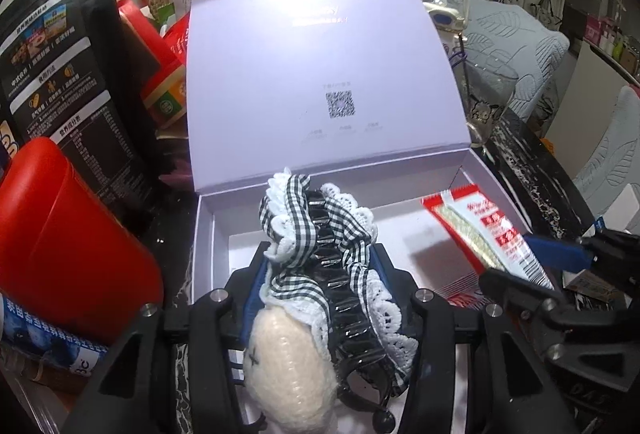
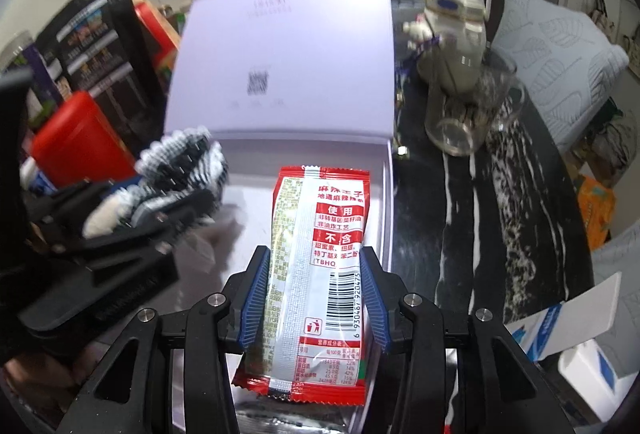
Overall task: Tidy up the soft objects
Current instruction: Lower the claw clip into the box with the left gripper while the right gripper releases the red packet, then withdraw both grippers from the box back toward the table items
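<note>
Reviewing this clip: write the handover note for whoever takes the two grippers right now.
Left gripper: shut on the gingham-and-lace hair claw with its cream knitted piece, held over the left part of the open lilac box.
Right gripper: shut on the red-and-white snack packet, over the box's right part.
Done: both items picked up and brought above the box.
Left: lower and release each inside. Something red-and-white seems to lie in the box below the packet already; I cannot tell what. Whether more items remain is unclear.
</note>
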The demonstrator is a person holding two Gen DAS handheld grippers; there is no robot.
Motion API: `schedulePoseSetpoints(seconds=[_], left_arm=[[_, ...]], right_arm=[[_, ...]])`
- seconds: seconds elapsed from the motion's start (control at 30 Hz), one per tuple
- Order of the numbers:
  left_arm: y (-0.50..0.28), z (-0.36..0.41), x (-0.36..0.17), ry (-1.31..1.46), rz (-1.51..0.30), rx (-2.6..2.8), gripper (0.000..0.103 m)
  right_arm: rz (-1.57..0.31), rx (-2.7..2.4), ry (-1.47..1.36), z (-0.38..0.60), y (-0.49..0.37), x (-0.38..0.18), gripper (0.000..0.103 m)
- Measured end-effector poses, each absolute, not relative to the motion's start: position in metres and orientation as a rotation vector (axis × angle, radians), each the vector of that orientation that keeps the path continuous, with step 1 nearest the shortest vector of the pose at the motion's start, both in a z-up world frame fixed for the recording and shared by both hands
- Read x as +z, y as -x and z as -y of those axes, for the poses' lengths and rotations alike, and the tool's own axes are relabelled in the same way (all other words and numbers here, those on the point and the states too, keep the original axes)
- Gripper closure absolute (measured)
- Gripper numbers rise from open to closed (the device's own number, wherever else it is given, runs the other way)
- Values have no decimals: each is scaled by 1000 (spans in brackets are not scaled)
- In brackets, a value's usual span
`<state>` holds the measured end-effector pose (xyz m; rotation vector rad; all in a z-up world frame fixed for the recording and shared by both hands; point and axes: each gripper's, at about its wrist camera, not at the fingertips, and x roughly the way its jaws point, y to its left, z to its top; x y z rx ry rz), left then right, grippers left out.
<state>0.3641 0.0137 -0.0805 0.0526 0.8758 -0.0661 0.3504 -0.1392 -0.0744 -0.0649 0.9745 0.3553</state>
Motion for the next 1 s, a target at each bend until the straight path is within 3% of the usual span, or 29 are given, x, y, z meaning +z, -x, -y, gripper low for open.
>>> schedulePoseSetpoints(seconds=[0.6,0.63,0.77,0.93,1.0], left_arm=[[-367,-12,-89,-80,-944,-52,48],[-367,-12,-88,-78,-947,-56,46],[-363,-12,-83,-62,-943,-76,21],[-354,-10,-66,-58,-902,-78,21],[-351,-9,-60,-52,-892,-89,15]], right_arm=[[-974,340,86,138,-342,-65,43],[-963,334,87,139,-341,-62,41],[-938,319,86,144,-337,-55,36],[-907,300,91,148,-332,-43,31],[-886,301,87,150,-329,-36,28]])
